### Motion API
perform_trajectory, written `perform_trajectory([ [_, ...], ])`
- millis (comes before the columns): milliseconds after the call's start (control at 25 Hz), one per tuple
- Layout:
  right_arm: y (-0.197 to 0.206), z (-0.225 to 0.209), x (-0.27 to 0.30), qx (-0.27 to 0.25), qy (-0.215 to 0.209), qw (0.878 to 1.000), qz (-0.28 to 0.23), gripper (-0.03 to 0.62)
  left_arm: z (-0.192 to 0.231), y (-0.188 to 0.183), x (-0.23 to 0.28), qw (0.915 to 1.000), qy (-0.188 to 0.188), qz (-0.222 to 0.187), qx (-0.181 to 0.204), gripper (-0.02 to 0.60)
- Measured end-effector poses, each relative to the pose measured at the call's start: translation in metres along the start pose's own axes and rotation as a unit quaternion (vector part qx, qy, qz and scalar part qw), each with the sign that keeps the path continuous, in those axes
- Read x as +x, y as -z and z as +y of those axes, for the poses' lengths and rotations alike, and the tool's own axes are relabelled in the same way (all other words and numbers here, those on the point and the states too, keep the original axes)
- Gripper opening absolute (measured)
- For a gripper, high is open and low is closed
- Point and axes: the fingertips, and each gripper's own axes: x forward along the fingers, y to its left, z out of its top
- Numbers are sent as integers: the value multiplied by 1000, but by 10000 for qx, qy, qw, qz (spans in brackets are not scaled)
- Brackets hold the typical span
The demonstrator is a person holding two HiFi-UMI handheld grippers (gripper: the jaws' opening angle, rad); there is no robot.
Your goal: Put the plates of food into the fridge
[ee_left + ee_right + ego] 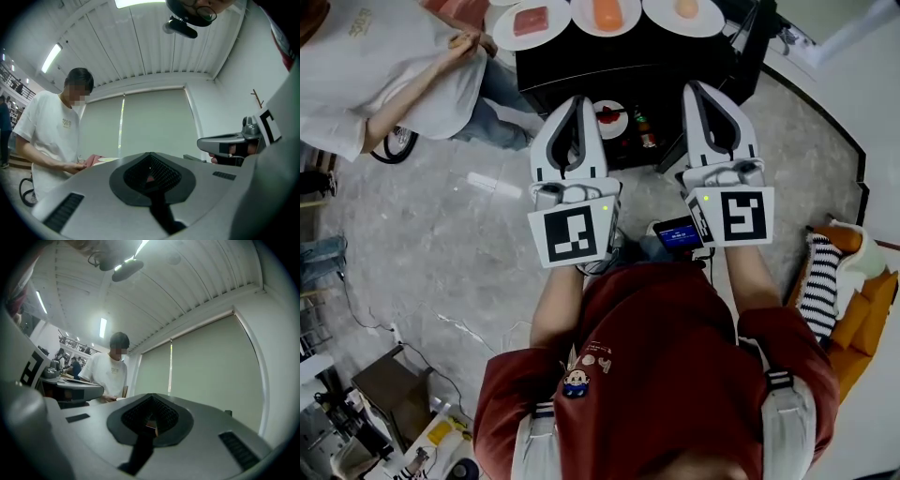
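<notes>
From the head view I see my left gripper (576, 105) and right gripper (701, 92) held side by side at mid-frame, pointing toward the top of the frame. Each carries its cube of black-and-white square markers. In the left gripper view the left gripper (151, 155) is clenched with its dark ribbed pads together and nothing between them. The right gripper view shows the right gripper (151, 397) clamped on nothing in the same way. The plates of food sit along the top edge of the frame on a black table (656, 52): a plate with a red slab of meat (532, 21), a plate with an orange slab (607, 14) and a plate with a pale orange piece (684, 9), all well apart from both grippers. A small plate with red food (610, 118) and a bottle (644, 128) show lower down, between the grippers. A person in a white T-shirt (384, 66) stands at upper left, and the chest print is too small to read. My red shirt (656, 375) bears a cartoon figure and letters I cannot read. A phone with a blue screen (678, 232) shows near centre.
</notes>
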Motion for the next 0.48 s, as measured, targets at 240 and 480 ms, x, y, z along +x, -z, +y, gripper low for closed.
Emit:
perform_trajectory([
  [240,7,-8,7,46,-137,9999,-3,3,1,4,8,9998,-169,44,7,6],
  [480,11,-11,17,140,-214,9997,-21,3,0,16,15,9994,-243,235,12,6],
])
